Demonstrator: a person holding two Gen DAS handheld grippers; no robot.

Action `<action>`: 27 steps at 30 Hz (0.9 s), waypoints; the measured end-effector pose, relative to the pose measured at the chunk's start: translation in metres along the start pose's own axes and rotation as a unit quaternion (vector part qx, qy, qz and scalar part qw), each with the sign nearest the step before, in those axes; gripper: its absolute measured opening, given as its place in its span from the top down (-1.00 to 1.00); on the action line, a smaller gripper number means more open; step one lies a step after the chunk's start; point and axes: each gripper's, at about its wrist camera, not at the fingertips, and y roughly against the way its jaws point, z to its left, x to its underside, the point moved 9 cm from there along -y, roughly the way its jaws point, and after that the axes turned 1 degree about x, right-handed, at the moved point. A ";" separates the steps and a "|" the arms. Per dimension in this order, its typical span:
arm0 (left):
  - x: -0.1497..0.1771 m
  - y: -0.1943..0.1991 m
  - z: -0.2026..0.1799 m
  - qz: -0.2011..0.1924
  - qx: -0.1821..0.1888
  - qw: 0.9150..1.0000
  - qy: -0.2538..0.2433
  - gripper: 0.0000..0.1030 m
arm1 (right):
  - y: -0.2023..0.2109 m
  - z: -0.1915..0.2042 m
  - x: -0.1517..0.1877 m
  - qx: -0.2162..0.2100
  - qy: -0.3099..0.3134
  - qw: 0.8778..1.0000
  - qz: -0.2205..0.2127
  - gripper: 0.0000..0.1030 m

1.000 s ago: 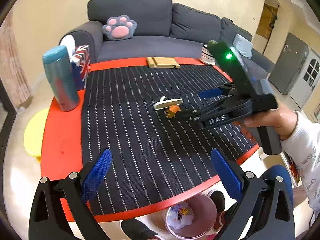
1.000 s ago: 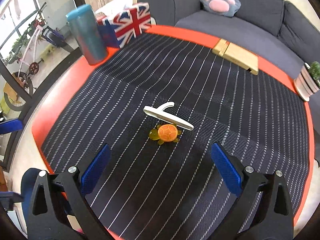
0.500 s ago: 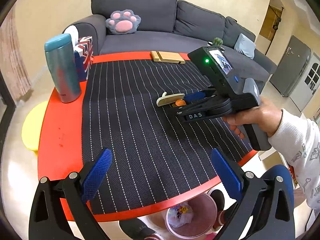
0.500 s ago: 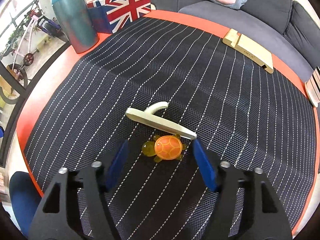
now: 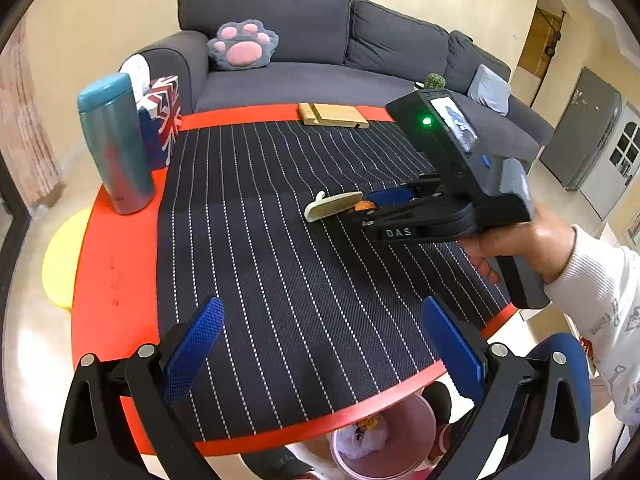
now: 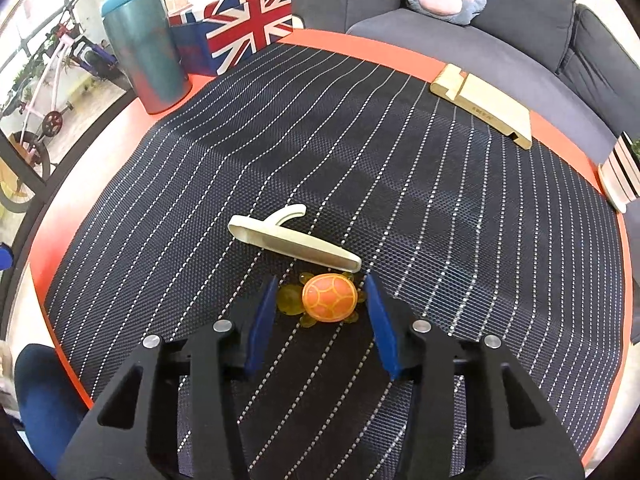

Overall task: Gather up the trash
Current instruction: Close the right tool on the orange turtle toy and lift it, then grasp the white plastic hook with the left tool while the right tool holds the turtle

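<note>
The right claw (image 6: 320,304) is tilted down over the middle of the round red bench (image 6: 100,152), and its jaws have just been closing around a small orange toy turtle (image 6: 326,298) that lies on the dark striped mat (image 6: 400,200). The blue pads (image 6: 262,316) now stand close on either side of the turtle; the left one seems to touch its yellow head, while a thin gap still shows beside the right one, so no firm grip is visible. Just beyond the turtle, touching or nearly touching its far edge, lies a cream plastic hook-shaped piece (image 6: 292,240). The left claw (image 5: 320,344) hangs wide open and empty above the near edge of the bench, well apart from the turtle. Below that edge, on the floor, stands a pink bin (image 5: 400,452) with some rubbish inside. At the far left of the bench are a teal tumbler (image 5: 114,144) and a Union Jack tissue box (image 5: 164,120); a wooden stand (image 5: 332,114) lies at the far rim, before a grey sofa (image 5: 280,40) with a paw-shaped cushion (image 5: 242,44).
</note>
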 end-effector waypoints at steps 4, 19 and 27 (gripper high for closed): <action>-0.007 -0.005 -0.004 0.000 0.002 1.000 -0.004 -0.85 | 0.011 -0.005 0.001 -0.003 -0.010 1.000 -0.006 0.13; -0.047 -0.048 -0.015 0.027 0.014 0.999 -0.043 -0.85 | 0.053 -0.032 0.018 -0.010 -0.034 0.999 -0.013 0.13; -0.065 -0.081 -0.015 0.049 0.014 0.995 -0.085 -0.85 | 0.066 -0.044 0.024 -0.003 -0.038 0.999 -0.016 0.13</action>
